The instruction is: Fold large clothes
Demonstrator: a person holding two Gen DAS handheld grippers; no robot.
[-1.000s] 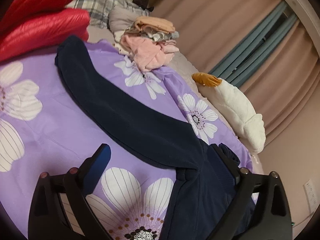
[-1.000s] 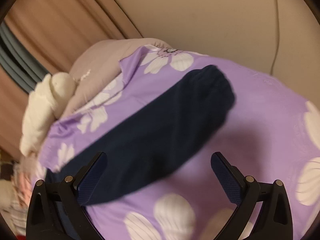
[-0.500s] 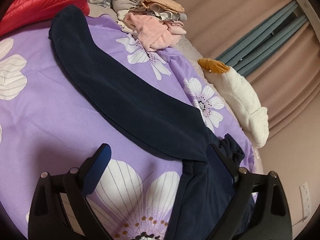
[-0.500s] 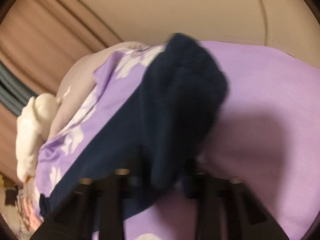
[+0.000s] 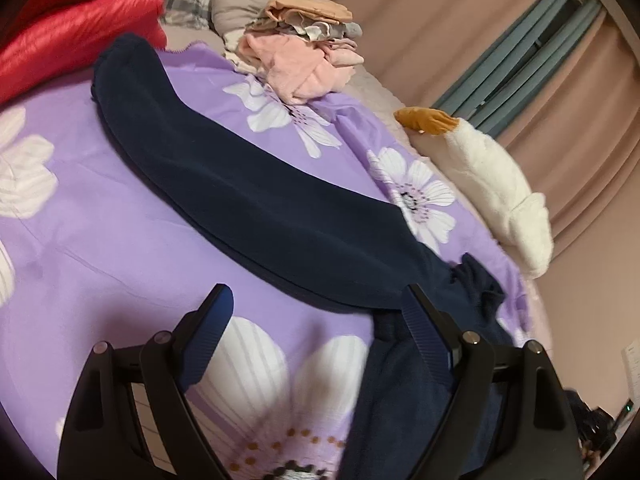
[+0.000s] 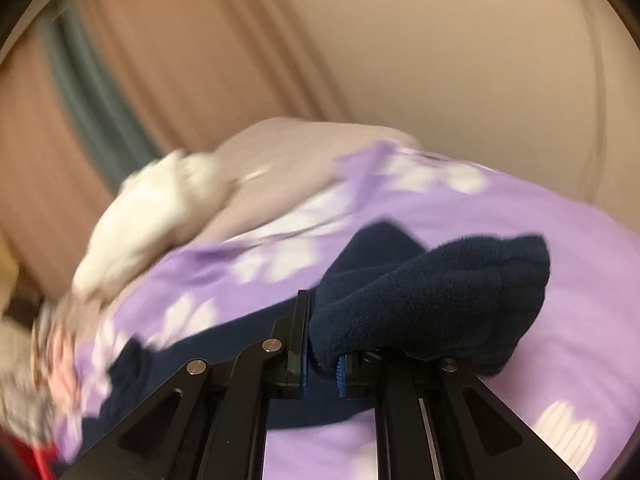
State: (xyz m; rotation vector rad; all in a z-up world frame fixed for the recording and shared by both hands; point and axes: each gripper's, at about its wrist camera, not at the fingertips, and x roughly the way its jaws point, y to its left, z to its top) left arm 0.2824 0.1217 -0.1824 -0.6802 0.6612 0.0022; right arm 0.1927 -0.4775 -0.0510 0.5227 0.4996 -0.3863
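A dark navy fleece garment [image 5: 256, 196] lies across a purple flowered bedsheet [image 5: 100, 240]. One long part stretches to the far left; a bunched part lies at the right under the gripper's right finger. My left gripper [image 5: 320, 312] is open and empty, just above the garment's near edge. In the right wrist view, my right gripper [image 6: 324, 356] is shut on the end of the navy garment [image 6: 432, 304], which is lifted and bunched over its fingers.
A pile of folded pink and beige clothes [image 5: 304, 52] sits at the far edge of the bed. A red puffy item [image 5: 76, 36] lies at the far left. A white plush toy [image 5: 488, 184] lies at the right, by the curtains [image 5: 560, 92].
My right gripper closed on the end of the navy garment and lifted it, swinging toward the left. My left gripper stayed open and shifted only slightly.
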